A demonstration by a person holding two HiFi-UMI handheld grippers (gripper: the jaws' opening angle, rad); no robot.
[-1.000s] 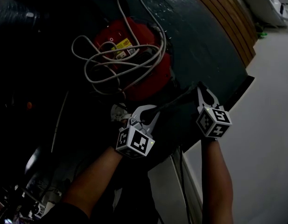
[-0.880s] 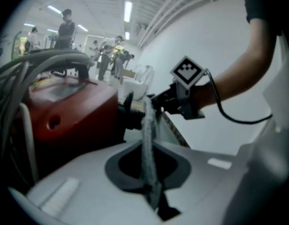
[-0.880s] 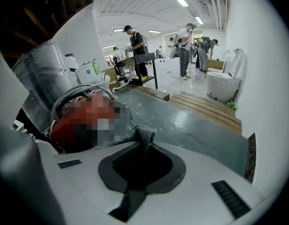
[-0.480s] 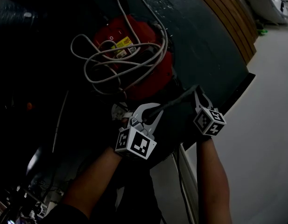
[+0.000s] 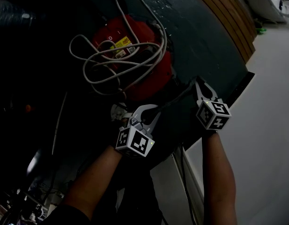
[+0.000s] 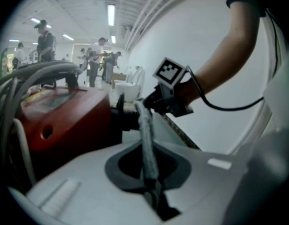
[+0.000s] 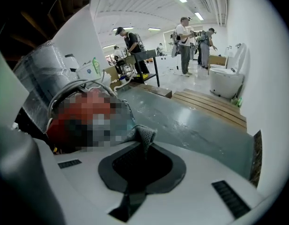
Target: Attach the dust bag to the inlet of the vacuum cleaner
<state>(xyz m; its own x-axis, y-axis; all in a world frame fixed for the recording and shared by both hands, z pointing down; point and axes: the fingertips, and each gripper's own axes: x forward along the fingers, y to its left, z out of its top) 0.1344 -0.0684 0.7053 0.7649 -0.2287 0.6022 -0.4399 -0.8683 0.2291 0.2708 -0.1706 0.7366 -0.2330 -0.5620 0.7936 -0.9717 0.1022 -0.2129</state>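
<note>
Moved: right claw (image 5: 199, 86), slightly, toward the right edge of the head view since half a second ago. Left claw (image 5: 151, 110), vacuum cleaner (image 5: 149, 83) and cord (image 5: 125, 60) show no change of place.

Meaning for the task: a small re-tensioning at most. The bag is not yet on the machine, and the fitting step appears still to come.

Item 1, dust bag (image 5: 174, 100): dark mesh fabric, visible only as a narrow bunched edge. It is drawn out in a fairly straight line between the two claws, just below and to the right of the red body. The rest of the bag cannot be made out in the dim head view.

Item 2, left claw: clenched on one end of the bag edge; the strip runs from between its jaws toward the other claw.

Item 3, right claw: clenched on the opposite end, with a fold of mesh standing up from its jaws.

Item 4, vacuum cleaner: red body with white cord looped loosely on top. A black stub (image 6: 123, 118) projects from its side, probably the inlet, near the right claw's end of the strip.
</note>
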